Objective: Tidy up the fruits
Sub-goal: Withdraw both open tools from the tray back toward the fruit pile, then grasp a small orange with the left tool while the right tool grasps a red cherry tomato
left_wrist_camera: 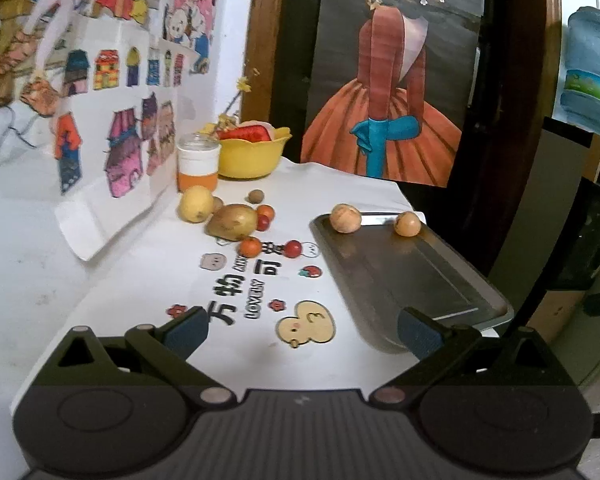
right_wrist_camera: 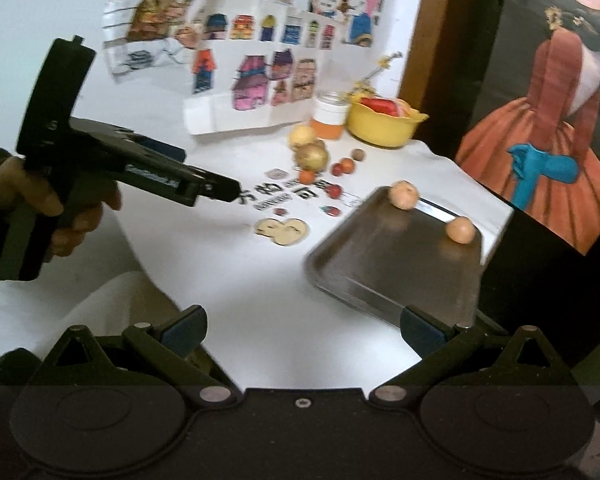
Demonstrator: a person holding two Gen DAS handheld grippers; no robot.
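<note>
A metal tray (left_wrist_camera: pixel 412 276) (right_wrist_camera: pixel 388 264) lies on the right of the white table. Two tan round fruits sit at its far end (left_wrist_camera: pixel 345 218) (left_wrist_camera: pixel 407 224) (right_wrist_camera: pixel 404 195) (right_wrist_camera: pixel 460 230). Loose fruits lie left of the tray: a yellow one (left_wrist_camera: pixel 196 203), a brown oval one (left_wrist_camera: pixel 233 222) (right_wrist_camera: pixel 312 156), a small orange one (left_wrist_camera: pixel 250 247) and a small red one (left_wrist_camera: pixel 293 248). My left gripper (left_wrist_camera: pixel 302 332) (right_wrist_camera: pixel 224 192) hovers open and empty above the printed cloth, short of the fruits. My right gripper (right_wrist_camera: pixel 302 328) is open and empty, near the tray's front corner.
A yellow bowl (left_wrist_camera: pixel 252 156) (right_wrist_camera: pixel 384 126) with red slices and an orange-and-white jar (left_wrist_camera: pixel 198 164) (right_wrist_camera: pixel 330 118) stand at the back. Drawings lean on the wall to the left. The table ends just right of the tray; a water bottle (left_wrist_camera: pixel 592 68) stands beyond.
</note>
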